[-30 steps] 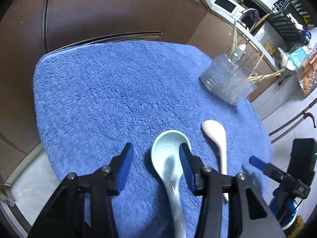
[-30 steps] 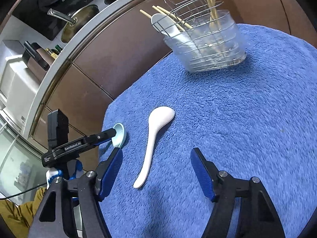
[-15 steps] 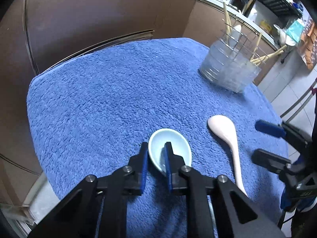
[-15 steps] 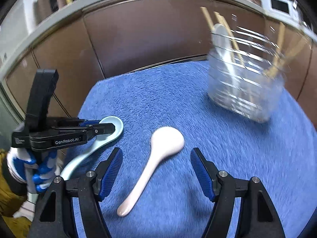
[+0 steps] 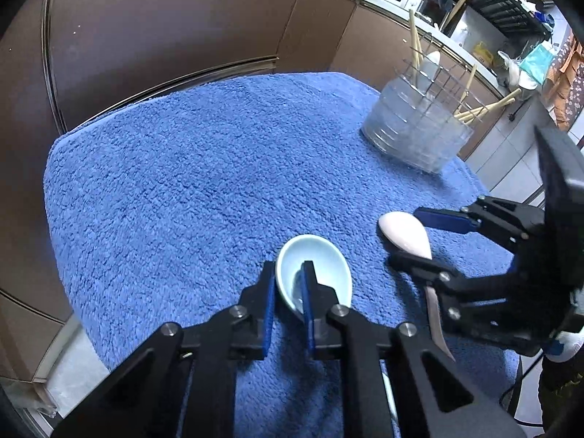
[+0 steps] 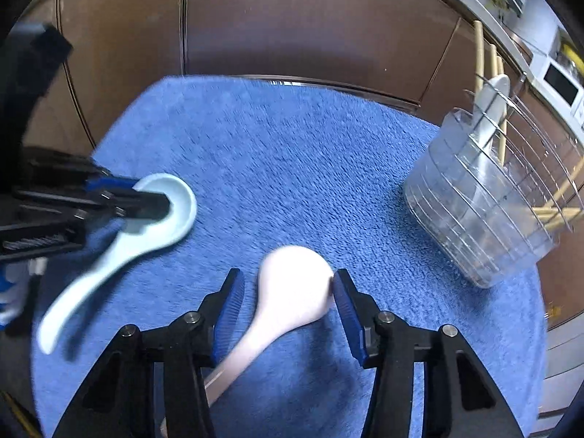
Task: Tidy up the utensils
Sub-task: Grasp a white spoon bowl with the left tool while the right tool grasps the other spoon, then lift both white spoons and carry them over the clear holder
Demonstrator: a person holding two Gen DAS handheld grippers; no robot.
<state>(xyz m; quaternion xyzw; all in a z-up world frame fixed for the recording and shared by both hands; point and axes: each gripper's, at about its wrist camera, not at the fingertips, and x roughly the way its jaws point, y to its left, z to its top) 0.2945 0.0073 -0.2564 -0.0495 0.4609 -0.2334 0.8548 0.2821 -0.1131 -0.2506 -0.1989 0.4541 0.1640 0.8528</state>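
Left gripper jaws pinching the pale blue spoon; right gripper jaws spread around the white spoon

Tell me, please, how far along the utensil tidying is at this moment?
Done: a white spoon and chopsticks already stand in the clear holder. In hand: the left gripper is shut on the light blue spoon; the right gripper is open around the pink spoon. Left: both spoons are not yet in the holder.
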